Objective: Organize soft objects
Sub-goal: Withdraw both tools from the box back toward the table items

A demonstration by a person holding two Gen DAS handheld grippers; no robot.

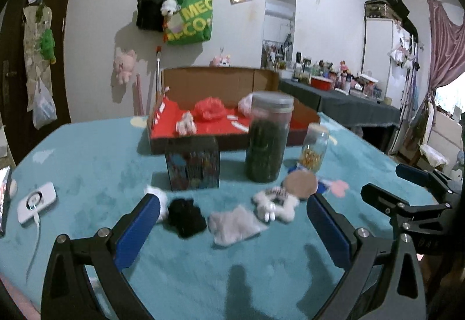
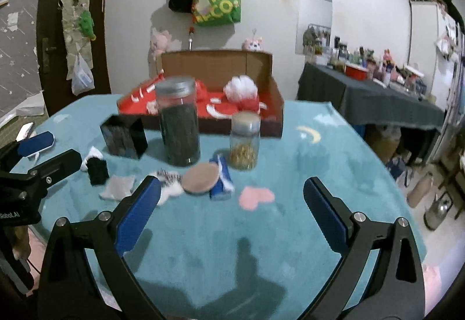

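From the left wrist, the left tongs (image 1: 232, 218) hang released over the teal bench (image 1: 87, 163), nothing between the blue pads. Straight ahead of them, just past the tips, lies a row of soft things: a black scrunchie (image 1: 186, 216) close to the left finger, a grey cloth (image 1: 234, 225) almost dead centre, and a fluffy white scrunchie (image 1: 274, 203) toward the right finger. The grey cloth lies with its long side running roughly across the tongs' line, not along it. Behind the row stand a printed tin (image 1: 192, 164), a tall jar (image 1: 268, 136) and a small jar (image 1: 314, 147), and behind those the open box (image 1: 221, 78) with its red lining and soft items already in it — the likely destination. The right tongs (image 1: 404, 186) show at the right edge. From the right wrist, the right tongs (image 2: 232, 203) are also spread wide and hold nothing; bare bench and a pink heart print (image 2: 255, 196) lie ahead of them. The soft row sits off to their left, the white scrunchie (image 2: 170, 187) partly behind the left finger, the grey cloth (image 2: 119, 187) and black scrunchie (image 2: 97, 171) further over, near the left tongs (image 2: 43, 151). So the left hand looks the nearer one — a short push forward and down should put the cloth or the black scrunchie between its pads.
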